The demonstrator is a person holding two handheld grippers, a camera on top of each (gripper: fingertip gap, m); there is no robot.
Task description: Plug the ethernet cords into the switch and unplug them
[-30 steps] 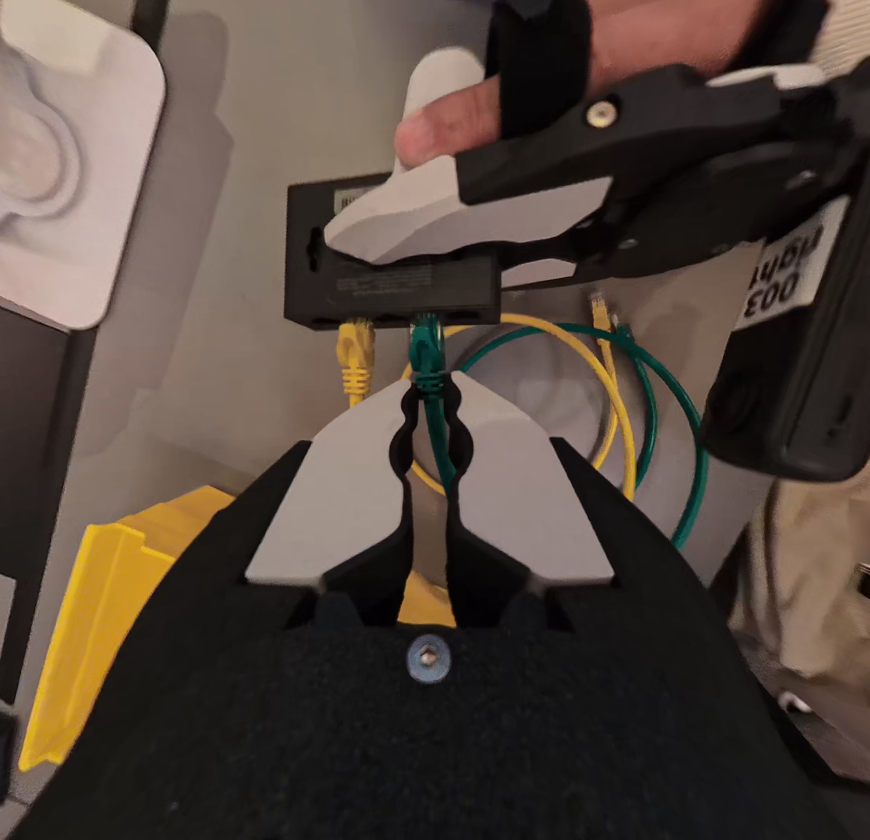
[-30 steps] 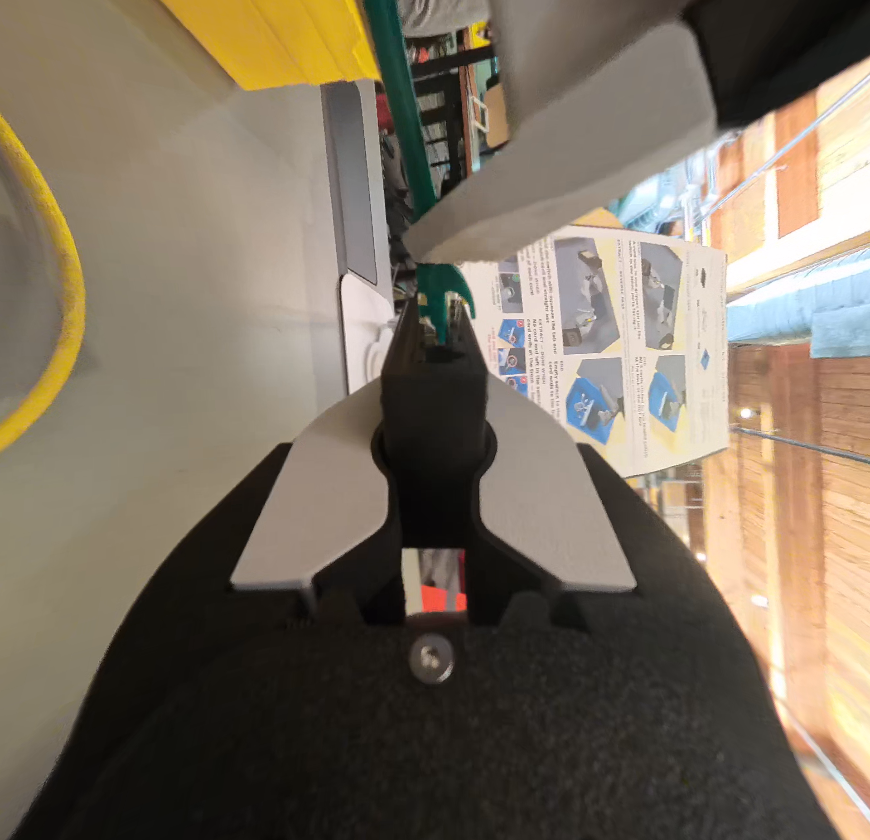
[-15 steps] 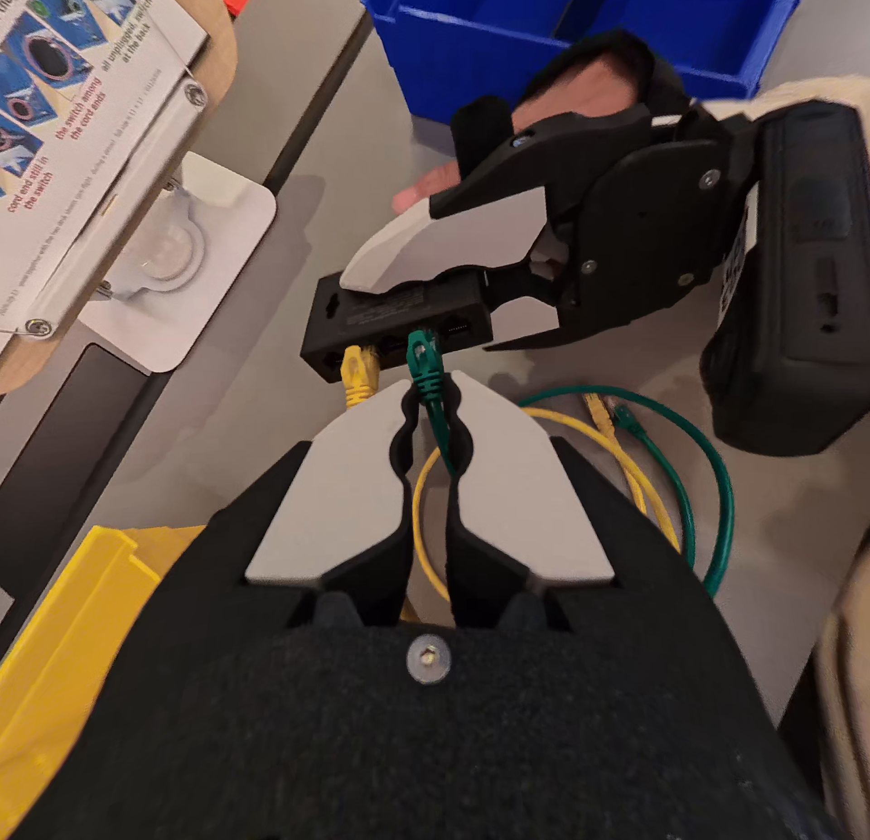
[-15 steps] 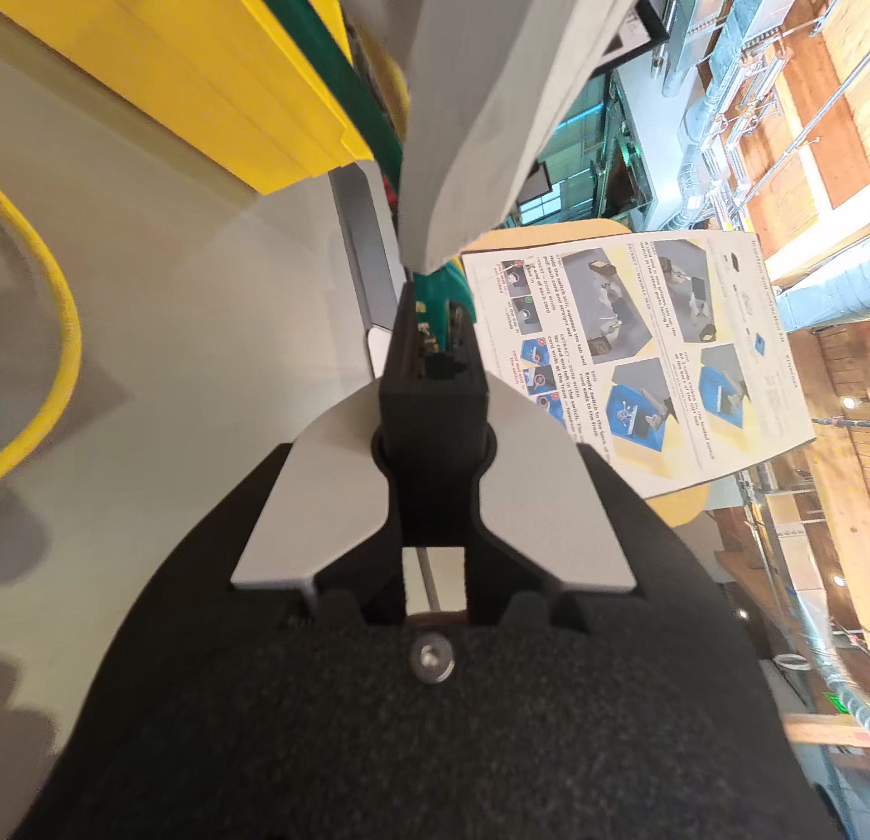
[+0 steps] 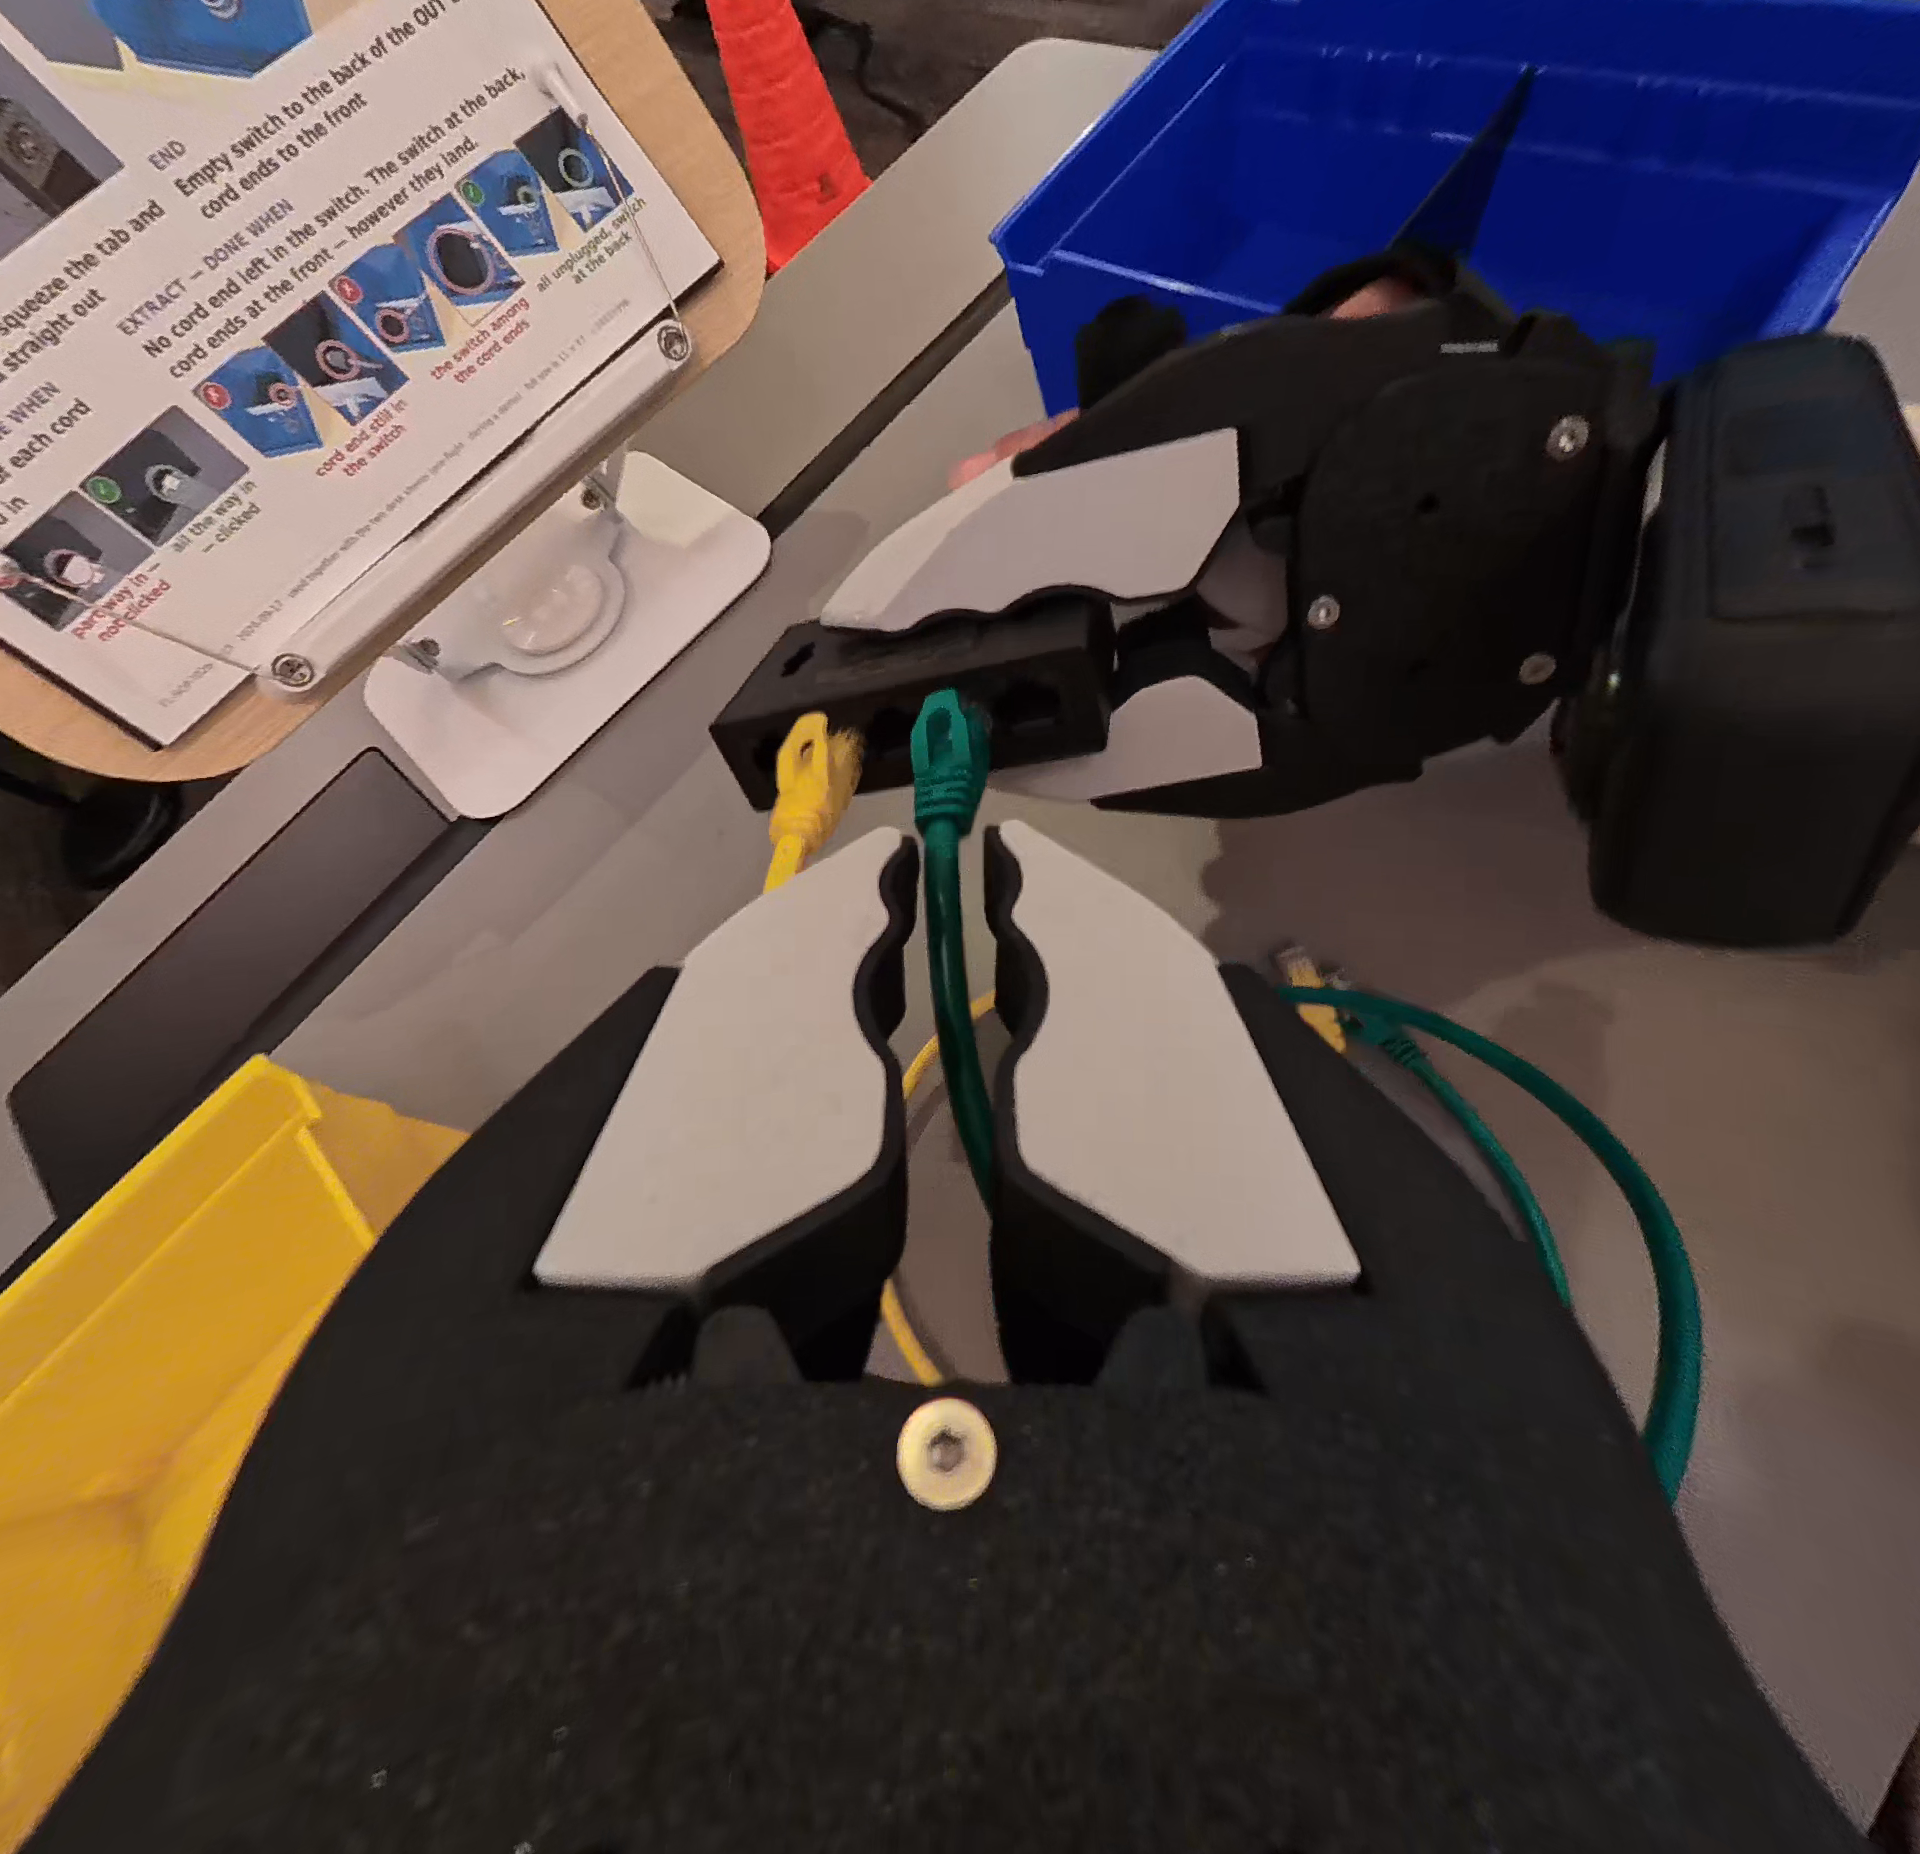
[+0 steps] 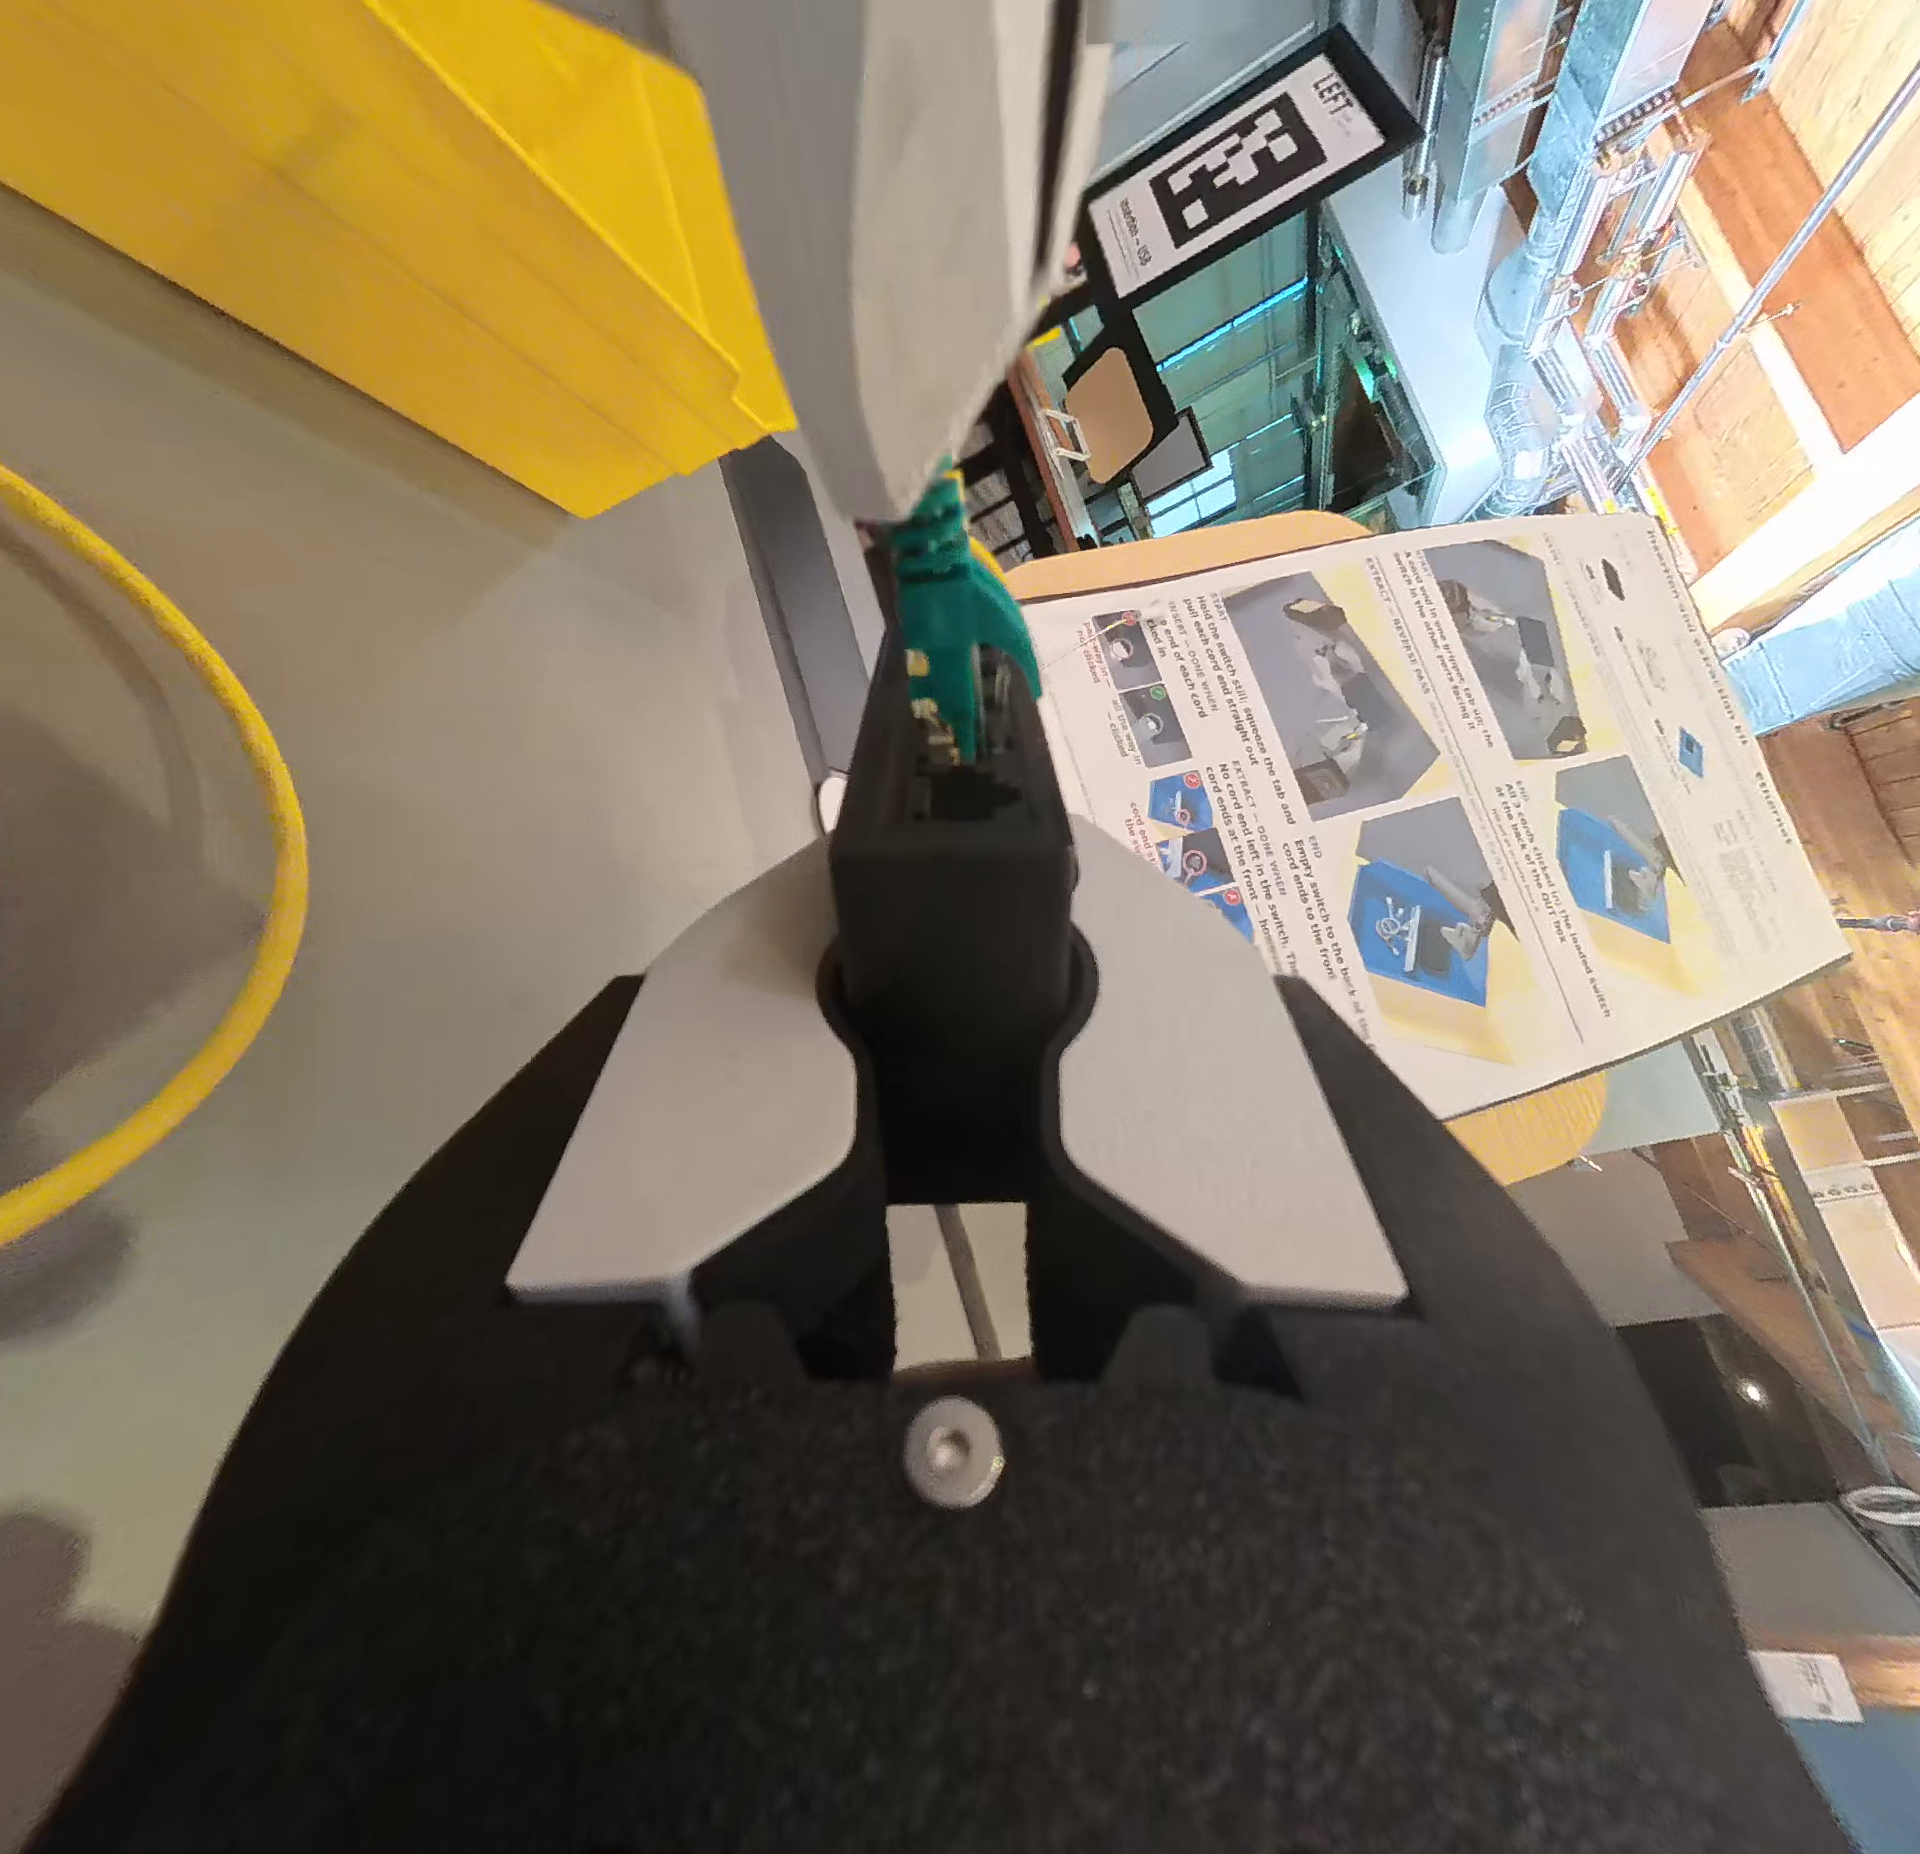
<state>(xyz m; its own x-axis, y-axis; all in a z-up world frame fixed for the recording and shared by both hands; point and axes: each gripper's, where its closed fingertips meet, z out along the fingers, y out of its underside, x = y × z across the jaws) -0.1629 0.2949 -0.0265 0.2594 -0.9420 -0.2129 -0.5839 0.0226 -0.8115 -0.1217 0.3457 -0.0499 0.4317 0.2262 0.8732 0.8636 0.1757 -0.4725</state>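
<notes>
The black switch [image 5: 790, 677] is held just above the grey table by my right gripper [image 5: 935, 687], shut on its right end, one finger above and one below. A yellow plug [image 5: 810, 776] sits in the leftmost port and a green plug [image 5: 945, 755] in a middle port. My left gripper [image 5: 951, 838] is shut on the green cord [image 5: 961, 1025] just behind the plug's boot. Both cords' free ends [image 5: 1314, 978] lie on the table. In the right wrist view my right gripper [image 6: 951, 859] clamps the switch [image 6: 951, 921], with the green plug [image 6: 940, 630] beyond it.
A blue bin [image 5: 1558, 163] stands behind the right gripper. A yellow bin [image 5: 156, 1389] is at the near left. An instruction sheet on a stand [image 5: 260, 298] is at the far left, with an orange cone [image 5: 779, 90] behind it. Cord loops [image 5: 1662, 1285] lie at the right.
The left wrist view has swung from looking straight down to looking forward across the table. Both grips hold. My left fingertips now sit slightly further behind the green boot.
</notes>
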